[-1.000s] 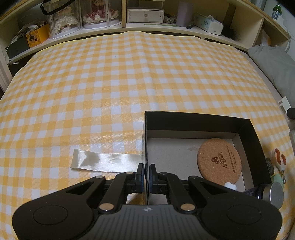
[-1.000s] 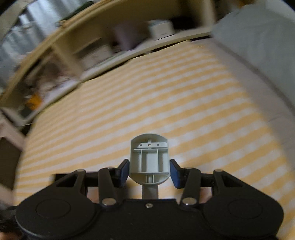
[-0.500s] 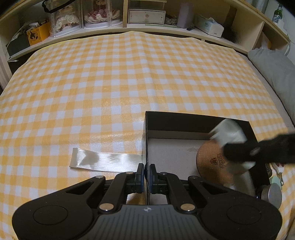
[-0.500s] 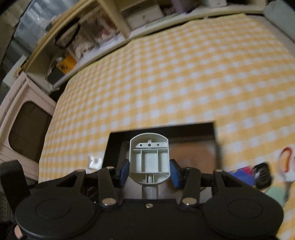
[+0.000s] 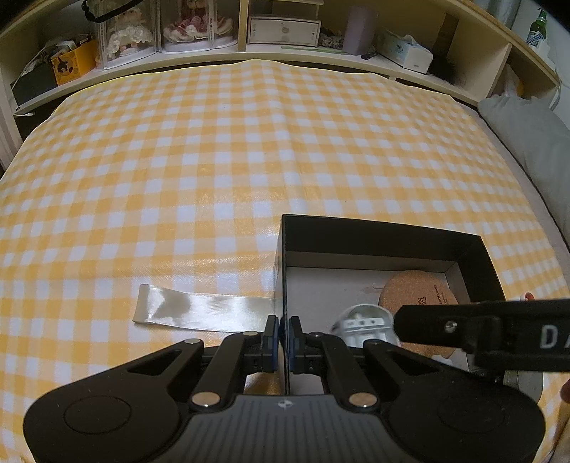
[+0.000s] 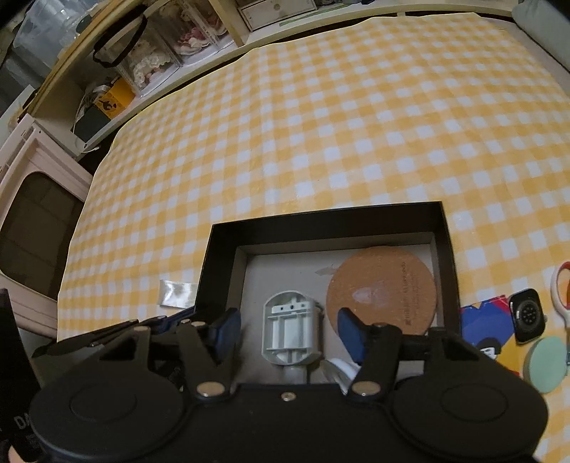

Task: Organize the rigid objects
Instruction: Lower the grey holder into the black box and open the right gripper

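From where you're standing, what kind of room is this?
Probably a bedroom or living room at home, not a workshop. A yellow checked cloth covers a wide soft surface, cluttered shelves behind hold dolls in clear cases and a tissue box, and a grey pillow lies alongside.

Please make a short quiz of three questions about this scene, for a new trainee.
1. True or false: the left gripper is shut on the wall of the box.
2. Which thing lies flat in the box? A) coaster B) watch C) scissors
3. Fill in: the grey plastic part sits between the pads of the right gripper, which do not ____ it.

Key: 1 true; 2 A; 3 touch.
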`<move>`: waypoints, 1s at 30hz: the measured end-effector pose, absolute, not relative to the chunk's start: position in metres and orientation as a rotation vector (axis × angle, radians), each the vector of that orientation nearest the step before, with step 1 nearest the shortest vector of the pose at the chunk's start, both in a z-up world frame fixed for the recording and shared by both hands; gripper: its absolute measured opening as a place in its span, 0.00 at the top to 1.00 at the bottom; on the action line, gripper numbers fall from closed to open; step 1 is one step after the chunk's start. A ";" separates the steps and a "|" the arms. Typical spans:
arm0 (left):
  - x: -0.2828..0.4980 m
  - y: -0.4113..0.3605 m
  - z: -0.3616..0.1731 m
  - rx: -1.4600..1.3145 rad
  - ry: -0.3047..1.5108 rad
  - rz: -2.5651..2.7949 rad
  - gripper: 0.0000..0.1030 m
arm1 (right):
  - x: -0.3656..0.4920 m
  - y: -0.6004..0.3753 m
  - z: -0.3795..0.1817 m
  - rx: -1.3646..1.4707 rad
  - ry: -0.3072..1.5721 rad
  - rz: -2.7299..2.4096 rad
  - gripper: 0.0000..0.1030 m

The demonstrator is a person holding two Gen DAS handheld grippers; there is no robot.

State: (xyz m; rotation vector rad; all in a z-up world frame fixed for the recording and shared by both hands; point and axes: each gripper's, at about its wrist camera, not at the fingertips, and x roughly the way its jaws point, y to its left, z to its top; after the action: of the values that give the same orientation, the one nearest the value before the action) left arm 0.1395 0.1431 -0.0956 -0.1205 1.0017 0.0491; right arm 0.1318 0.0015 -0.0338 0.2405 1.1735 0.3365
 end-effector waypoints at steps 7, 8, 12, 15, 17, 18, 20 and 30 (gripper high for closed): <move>0.140 0.143 -0.096 -0.121 1.002 0.049 0.95 | 0.127 -0.004 -0.026 0.219 1.165 0.326 0.40; 0.140 0.143 -0.096 -0.121 1.001 0.049 0.95 | 0.126 -0.005 -0.025 0.214 1.162 0.328 0.40; 0.140 0.143 -0.096 -0.121 1.001 0.049 0.95 | 0.121 -0.005 -0.017 0.184 1.144 0.336 0.39; 0.140 0.143 -0.096 -0.121 1.001 0.049 0.95 | 0.117 -0.008 -0.009 0.163 1.139 0.337 0.32; 0.140 0.143 -0.096 -0.121 1.001 0.049 0.95 | 0.113 -0.010 -0.004 0.156 1.133 0.354 0.28; 0.140 0.143 -0.096 -0.121 1.001 0.049 0.95 | 0.112 -0.012 -0.002 0.151 1.130 0.358 0.28; 0.140 0.143 -0.096 -0.120 1.001 0.049 0.95 | 0.108 -0.016 0.003 0.134 1.122 0.365 0.24; 0.140 0.143 -0.096 -0.120 1.000 0.049 0.95 | 0.094 -0.036 0.025 0.053 1.063 0.371 0.04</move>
State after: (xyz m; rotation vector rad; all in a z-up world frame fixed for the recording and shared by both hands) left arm 0.1397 0.1428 -0.0956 -0.1199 1.0001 0.0490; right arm 0.0935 -0.0364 0.0249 0.0531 1.0632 0.3708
